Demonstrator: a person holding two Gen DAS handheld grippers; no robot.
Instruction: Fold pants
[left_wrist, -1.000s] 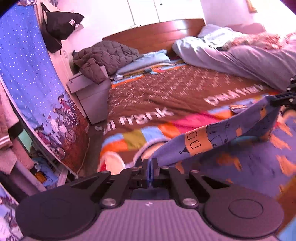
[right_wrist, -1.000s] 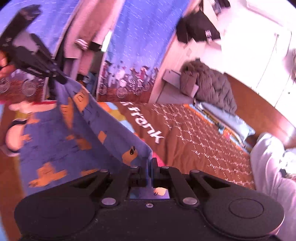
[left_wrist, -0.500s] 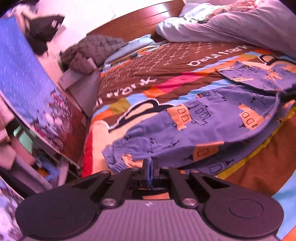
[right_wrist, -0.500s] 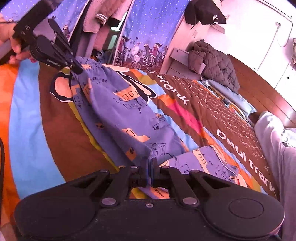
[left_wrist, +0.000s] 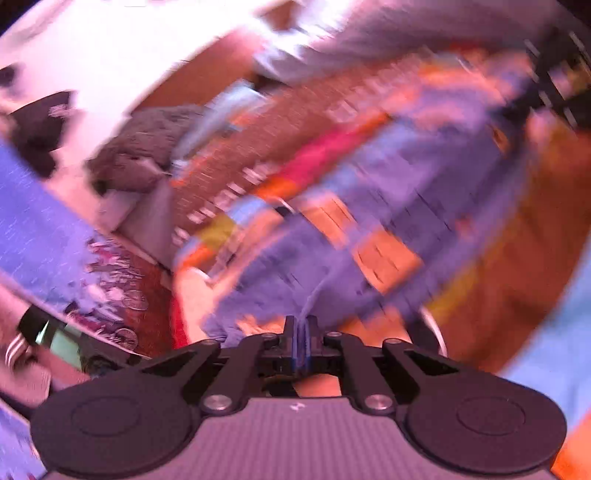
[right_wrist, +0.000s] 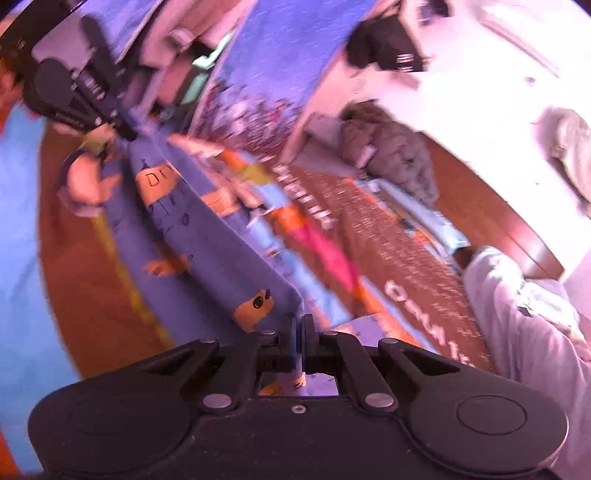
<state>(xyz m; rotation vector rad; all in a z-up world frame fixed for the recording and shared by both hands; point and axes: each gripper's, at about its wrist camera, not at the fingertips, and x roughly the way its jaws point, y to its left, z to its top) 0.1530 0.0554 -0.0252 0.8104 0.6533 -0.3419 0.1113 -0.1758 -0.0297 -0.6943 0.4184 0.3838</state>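
Purple pants (left_wrist: 399, 221) with orange cartoon prints hang stretched between my two grippers above a patterned bedspread (left_wrist: 509, 280). My left gripper (left_wrist: 301, 325) is shut on the cloth near the leg cuffs. My right gripper (right_wrist: 298, 325) is shut on the other end of the pants (right_wrist: 207, 236). The left gripper also shows in the right wrist view (right_wrist: 125, 129) at the upper left, pinching the cloth. Both views are motion-blurred.
A wooden headboard (right_wrist: 491, 214), a grey quilted jacket (right_wrist: 391, 151) and a lilac duvet (right_wrist: 528, 325) lie at the far end of the bed. A blue patterned hanging (left_wrist: 40, 229) and clothes stand beside the bed.
The pants lay nearly flat on the bed half a second ago; now both grippers have lifted and are swinging them, the cloth taut between them and the views blurred.
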